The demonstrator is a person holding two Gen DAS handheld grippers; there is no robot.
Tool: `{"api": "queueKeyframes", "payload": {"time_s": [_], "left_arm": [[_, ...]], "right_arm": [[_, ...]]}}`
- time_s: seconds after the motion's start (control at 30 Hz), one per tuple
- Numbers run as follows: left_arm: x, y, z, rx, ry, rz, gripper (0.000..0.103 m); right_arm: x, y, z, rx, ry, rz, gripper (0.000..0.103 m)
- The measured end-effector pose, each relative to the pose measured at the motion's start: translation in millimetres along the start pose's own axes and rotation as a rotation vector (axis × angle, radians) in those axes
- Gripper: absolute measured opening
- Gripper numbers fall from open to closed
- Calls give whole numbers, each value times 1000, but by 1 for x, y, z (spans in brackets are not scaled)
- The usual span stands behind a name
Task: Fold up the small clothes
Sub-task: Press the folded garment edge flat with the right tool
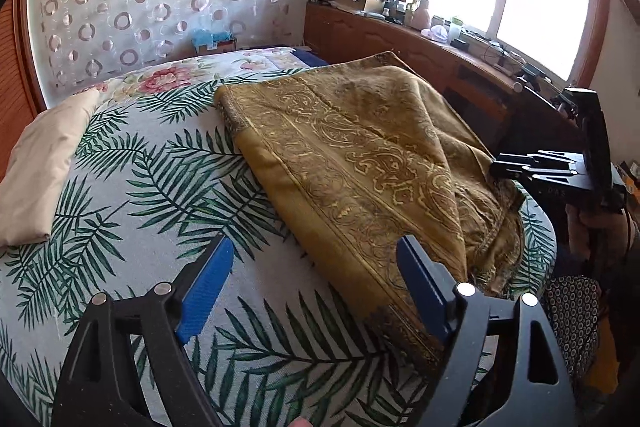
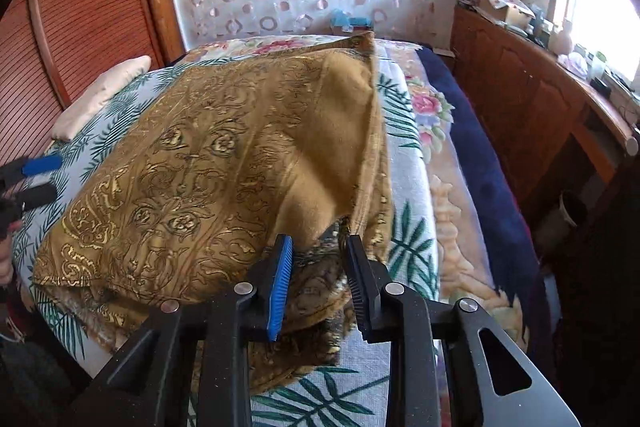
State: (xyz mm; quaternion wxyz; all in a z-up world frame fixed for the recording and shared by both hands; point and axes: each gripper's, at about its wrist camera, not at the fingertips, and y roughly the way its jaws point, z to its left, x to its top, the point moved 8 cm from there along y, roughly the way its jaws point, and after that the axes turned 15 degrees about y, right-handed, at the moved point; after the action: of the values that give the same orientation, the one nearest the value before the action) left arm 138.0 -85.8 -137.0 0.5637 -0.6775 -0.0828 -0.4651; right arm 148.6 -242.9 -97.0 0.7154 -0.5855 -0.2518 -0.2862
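Observation:
A gold cloth with a paisley pattern (image 1: 360,155) lies on the palm-leaf bedsheet (image 1: 160,167), bunched and raised along its right side. My left gripper (image 1: 316,243) stands wide open just above the sheet. The cloth's near hem runs by its right finger, and neither pad touches it. In the right wrist view the gold cloth (image 2: 208,155) tents up toward my right gripper (image 2: 318,241), whose narrow jaws pinch a bunched fold at their tips. From the left wrist view the right gripper (image 1: 496,167) sits at the cloth's lifted right edge. The left gripper (image 2: 56,177) shows at the far left.
A beige pillow (image 1: 40,167) lies at the bed's left side. A wooden cabinet (image 2: 520,99) with clutter on top runs under the window to the right of the bed. A dark blue blanket (image 2: 488,167) hangs over the bed's right edge. A person's hand (image 1: 592,223) holds the right gripper.

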Motion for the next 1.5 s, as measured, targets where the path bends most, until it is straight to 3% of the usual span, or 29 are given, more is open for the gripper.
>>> {"api": "queueKeyframes", "payload": {"time_s": [0.23, 0.27, 0.3, 0.5, 0.7, 0.83, 0.93, 1.0, 1.03, 1.5], "left_arm": [[-2, 2, -4, -15, -2, -1, 84], [-2, 3, -5, -15, -1, 1, 84], [-2, 3, -5, -12, -1, 1, 84], [-1, 0, -5, -6, 2, -8, 84], [-2, 3, -7, -13, 4, -2, 84], [-6, 7, -8, -18, 0, 11, 84], [-7, 10, -10, -18, 5, 20, 84], [-7, 12, -10, -20, 4, 25, 84], [-8, 14, -11, -21, 3, 27, 84], [-21, 24, -18, -56, -1, 69, 84]], "right_arm": [[-9, 7, 6, 18, -4, 27, 28], [-10, 6, 6, 27, -8, 24, 17], [-10, 6, 7, 36, -17, 22, 12], [-17, -15, 2, 59, -59, 21, 4], [-11, -38, -19, 21, -43, -18, 4], [-17, -38, -13, 21, -54, -14, 5], [-16, -34, -8, 3, -53, -19, 25], [-15, -32, -7, 10, -42, -31, 47], [-15, -30, -7, 10, -36, -32, 50], [-24, 7, -13, -8, -10, 33, 53]]}}
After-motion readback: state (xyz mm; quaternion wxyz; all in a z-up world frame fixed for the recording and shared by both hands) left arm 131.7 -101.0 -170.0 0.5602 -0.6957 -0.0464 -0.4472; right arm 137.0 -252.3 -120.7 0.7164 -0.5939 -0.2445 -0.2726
